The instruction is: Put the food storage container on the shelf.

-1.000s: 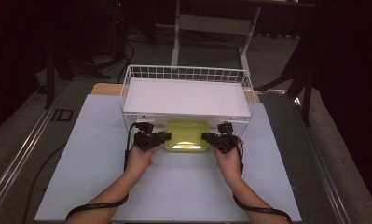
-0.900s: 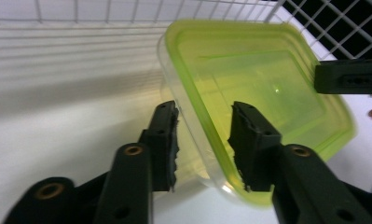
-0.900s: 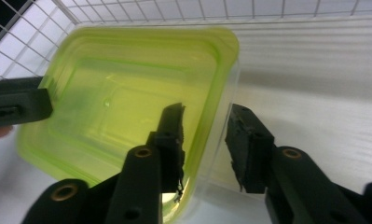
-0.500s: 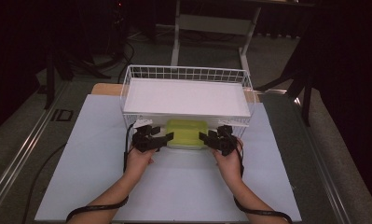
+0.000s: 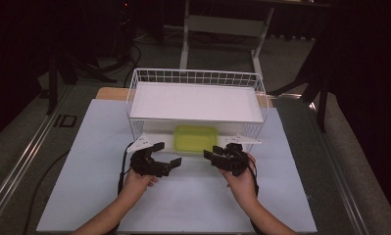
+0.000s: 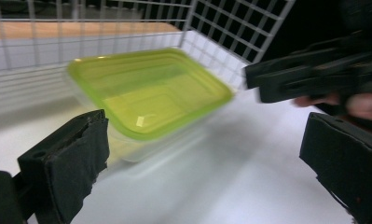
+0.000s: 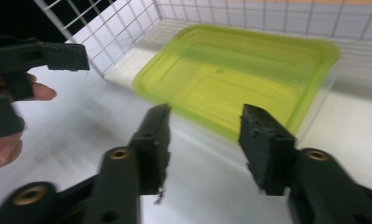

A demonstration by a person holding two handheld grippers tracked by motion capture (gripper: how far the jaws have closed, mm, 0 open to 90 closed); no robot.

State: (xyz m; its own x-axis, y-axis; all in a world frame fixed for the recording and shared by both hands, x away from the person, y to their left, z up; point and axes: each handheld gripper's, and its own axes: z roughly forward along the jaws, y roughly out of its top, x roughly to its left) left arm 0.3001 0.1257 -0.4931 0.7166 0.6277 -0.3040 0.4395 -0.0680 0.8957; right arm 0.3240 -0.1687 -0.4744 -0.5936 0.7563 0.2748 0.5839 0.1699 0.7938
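green-lidded container [image 5: 196,138] free under basket shelf, left gripper [image 5: 164,155] fingers wide apart, right gripper [image 5: 216,152] fingers part-open, both empty

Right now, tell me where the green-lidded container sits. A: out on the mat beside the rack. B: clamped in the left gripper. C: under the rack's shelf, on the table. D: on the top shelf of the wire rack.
C: the green-lidded container rests beneath the white shelf of the wire rack, with both grippers apart from it.

One green-lidded container [image 5: 196,137], one white wire basket [image 5: 195,77], two claws: left claw [image 5: 164,155], right claw [image 5: 221,152].
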